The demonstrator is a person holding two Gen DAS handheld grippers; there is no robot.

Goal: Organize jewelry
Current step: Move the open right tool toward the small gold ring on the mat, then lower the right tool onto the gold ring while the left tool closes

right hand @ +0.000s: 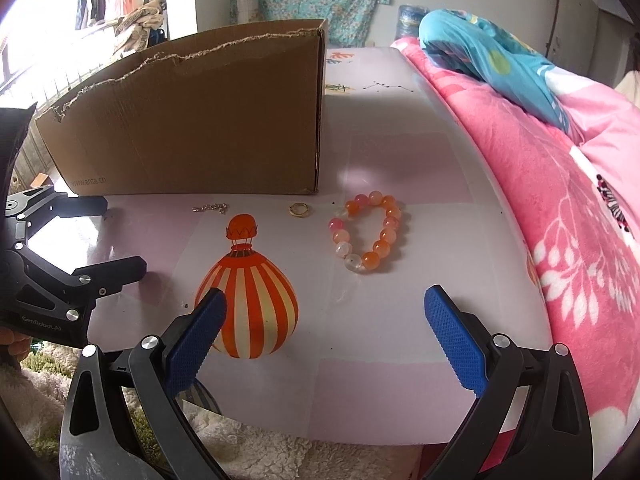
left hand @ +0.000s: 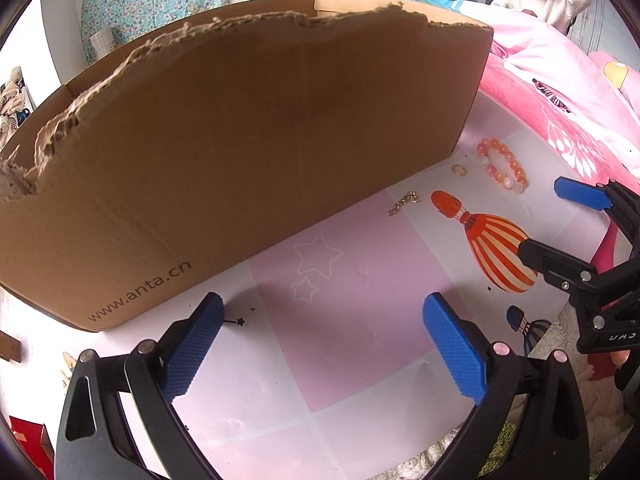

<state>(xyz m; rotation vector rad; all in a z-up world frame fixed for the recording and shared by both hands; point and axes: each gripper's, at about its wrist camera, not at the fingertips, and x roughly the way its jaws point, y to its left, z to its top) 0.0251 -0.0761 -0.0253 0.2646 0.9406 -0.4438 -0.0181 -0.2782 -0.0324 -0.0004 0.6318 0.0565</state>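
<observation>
Right, both tools hung over the mat with nothing in them. The left gripper (left hand: 322, 344) stood with its blue pads spread wide and empty, low over the pink squares near the cardboard box (left hand: 248, 152). The right gripper (right hand: 324, 334) was just as wide apart, also empty, and it faced the bead bracelet (right hand: 368, 232) ahead, slightly to its right.

The jewelry lay in a loose row along the foot of the box: a short gold chain (right hand: 210, 208) to the left, a small gold ring (right hand: 299, 209) near the box corner, then the bracelet beyond the corner, well apart from the pink blanket (right hand: 560, 200). A tiny dark star-shaped piece (left hand: 239, 321) sat just beside the left gripper's left pad; what it was exactly, I couldn't tell.

My read on handling: the bracelet looked the heaviest of the lot, its round glossy beads likely to roll out of a pinch, so a grip across 1 side of the loop, 2 beads between the pads, seemed safest. It would probably droop, being strung. The chain looked limp and very light, best pinched mid-length. The ring lay flat and thin on a smooth mat, the hardest to get under, likely to skid.
</observation>
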